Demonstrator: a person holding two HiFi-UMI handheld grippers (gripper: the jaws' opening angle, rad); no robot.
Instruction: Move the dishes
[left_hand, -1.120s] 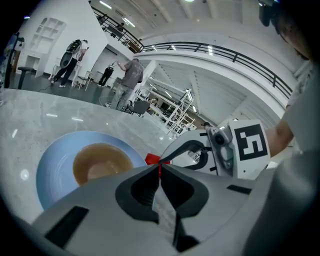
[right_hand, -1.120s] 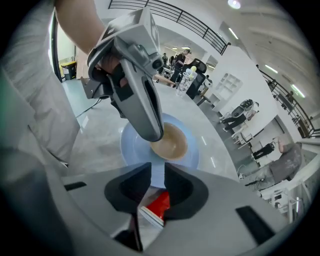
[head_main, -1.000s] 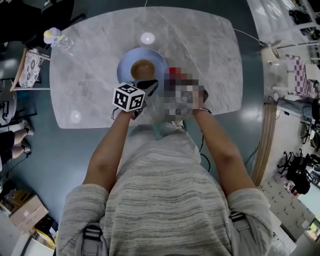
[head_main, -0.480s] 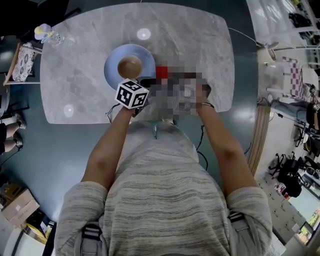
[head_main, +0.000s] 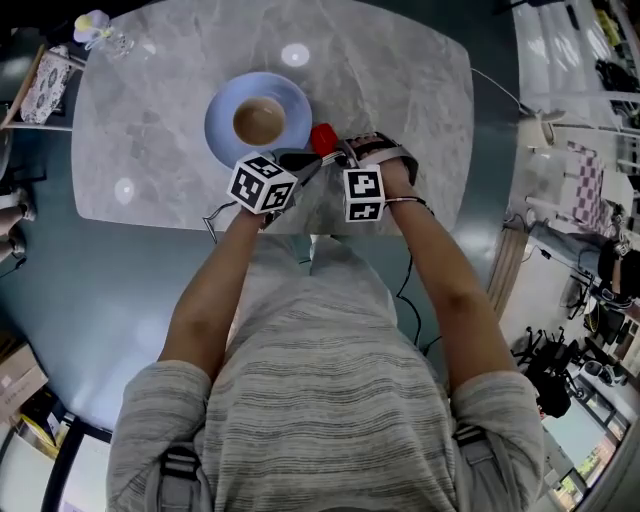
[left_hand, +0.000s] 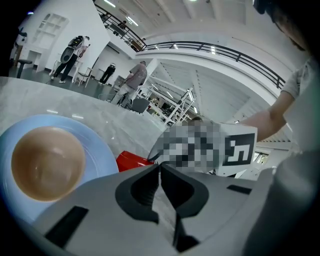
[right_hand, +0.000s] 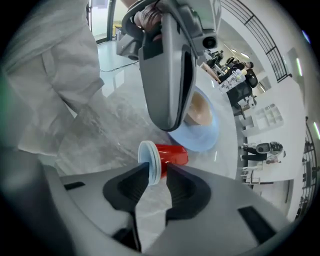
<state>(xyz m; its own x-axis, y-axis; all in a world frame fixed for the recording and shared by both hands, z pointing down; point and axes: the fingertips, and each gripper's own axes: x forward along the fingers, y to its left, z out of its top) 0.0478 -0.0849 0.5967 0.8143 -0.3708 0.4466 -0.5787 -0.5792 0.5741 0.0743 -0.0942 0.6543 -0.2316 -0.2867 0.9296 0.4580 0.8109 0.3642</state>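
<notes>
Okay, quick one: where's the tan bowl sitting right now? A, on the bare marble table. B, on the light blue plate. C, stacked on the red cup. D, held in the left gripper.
B: the head view shows the tan bowl resting in the middle of the light blue plate, while the red cup lies on its side beside that plate.

In the head view the cup (head_main: 322, 138) shows only as a red patch. In the right gripper view the left gripper (right_hand: 169, 120) covers part of the bowl (right_hand: 201, 111) and plate (right_hand: 206, 139). In the left gripper view the plate runs off the left edge; distant people (left_hand: 70, 52) are too small to tell.
</notes>
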